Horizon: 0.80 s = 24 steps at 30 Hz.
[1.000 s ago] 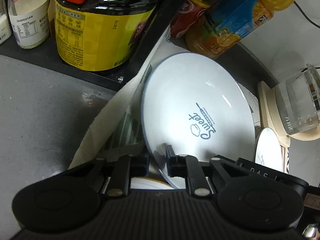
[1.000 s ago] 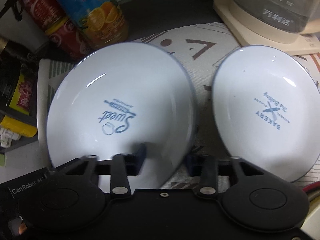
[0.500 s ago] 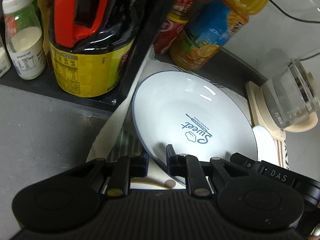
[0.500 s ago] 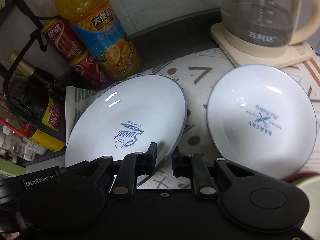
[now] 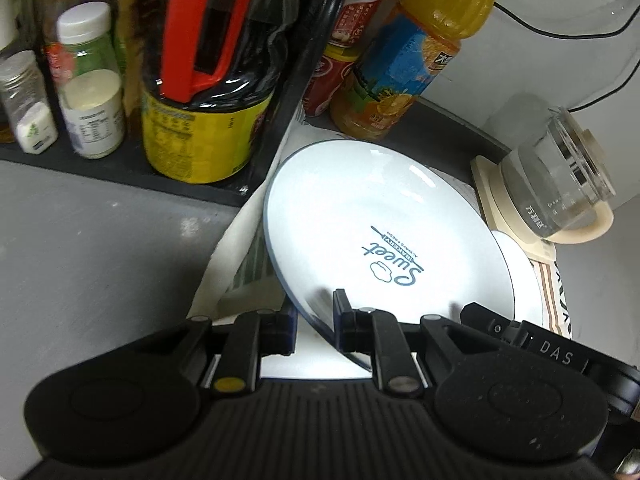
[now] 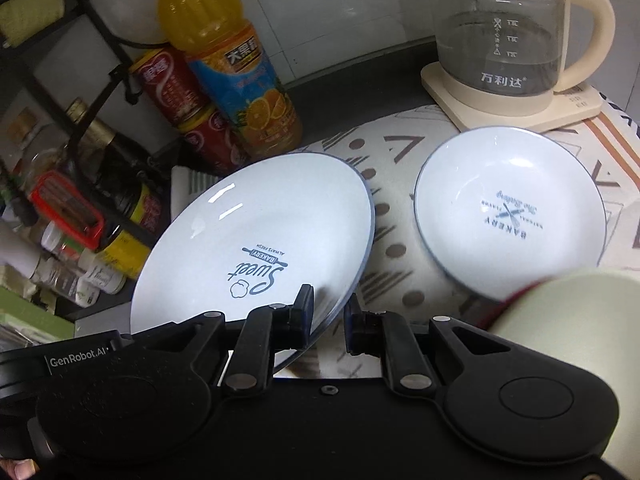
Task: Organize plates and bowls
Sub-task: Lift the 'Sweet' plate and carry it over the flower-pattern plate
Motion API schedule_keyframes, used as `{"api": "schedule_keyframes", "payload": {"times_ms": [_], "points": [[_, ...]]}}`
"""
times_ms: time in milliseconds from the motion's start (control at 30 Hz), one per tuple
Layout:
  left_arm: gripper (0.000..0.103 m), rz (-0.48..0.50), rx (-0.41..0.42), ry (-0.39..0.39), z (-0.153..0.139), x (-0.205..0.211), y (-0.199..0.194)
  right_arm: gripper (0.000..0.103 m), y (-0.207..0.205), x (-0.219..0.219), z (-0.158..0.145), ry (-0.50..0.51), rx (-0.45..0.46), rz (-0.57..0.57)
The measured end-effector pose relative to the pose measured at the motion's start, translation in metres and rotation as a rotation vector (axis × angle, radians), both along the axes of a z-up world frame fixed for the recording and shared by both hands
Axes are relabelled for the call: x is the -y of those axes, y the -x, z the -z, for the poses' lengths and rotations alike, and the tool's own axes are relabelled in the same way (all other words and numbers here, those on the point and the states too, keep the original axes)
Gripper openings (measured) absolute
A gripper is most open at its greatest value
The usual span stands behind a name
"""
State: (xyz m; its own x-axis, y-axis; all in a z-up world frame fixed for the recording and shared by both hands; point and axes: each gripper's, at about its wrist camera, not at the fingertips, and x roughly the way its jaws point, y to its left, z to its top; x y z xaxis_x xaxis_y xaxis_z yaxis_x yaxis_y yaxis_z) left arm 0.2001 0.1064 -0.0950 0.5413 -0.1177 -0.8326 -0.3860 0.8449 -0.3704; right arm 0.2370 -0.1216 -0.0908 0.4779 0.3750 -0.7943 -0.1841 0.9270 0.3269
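As seen from left wrist: left gripper (image 5: 314, 326) clenched on near rim of white blue-rimmed "Sweet" plate (image 5: 384, 232), plate tilted, raised off patterned cloth mat (image 5: 218, 280). Second white plate (image 5: 520, 280) partly hidden behind it.

Right wrist: right gripper (image 6: 328, 318) also pinching "Sweet" plate rim. White "Bakery" plate (image 6: 508, 216) flat on mat, near glass kettle (image 6: 500, 36).

Judgement: stacking not yet done; lifted plate likely goes onto other.
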Motion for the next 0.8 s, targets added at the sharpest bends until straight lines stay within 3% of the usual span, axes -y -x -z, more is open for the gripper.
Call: {"api": "schedule_keyframes", "payload": {"times_ms": [533, 800], "points": [[0.016, -0.01, -0.001, -0.028, -0.022, 0.0, 0.077, 0.015, 0.075, 0.004, -0.01, -0.017, 0.044, -0.034], [0.016, -0.01, -0.017, -0.008, -0.012, 0.006, 0.115, 0.015, 0.111, 0.007, -0.001, 0.021, 0.038, -0.043]]}}
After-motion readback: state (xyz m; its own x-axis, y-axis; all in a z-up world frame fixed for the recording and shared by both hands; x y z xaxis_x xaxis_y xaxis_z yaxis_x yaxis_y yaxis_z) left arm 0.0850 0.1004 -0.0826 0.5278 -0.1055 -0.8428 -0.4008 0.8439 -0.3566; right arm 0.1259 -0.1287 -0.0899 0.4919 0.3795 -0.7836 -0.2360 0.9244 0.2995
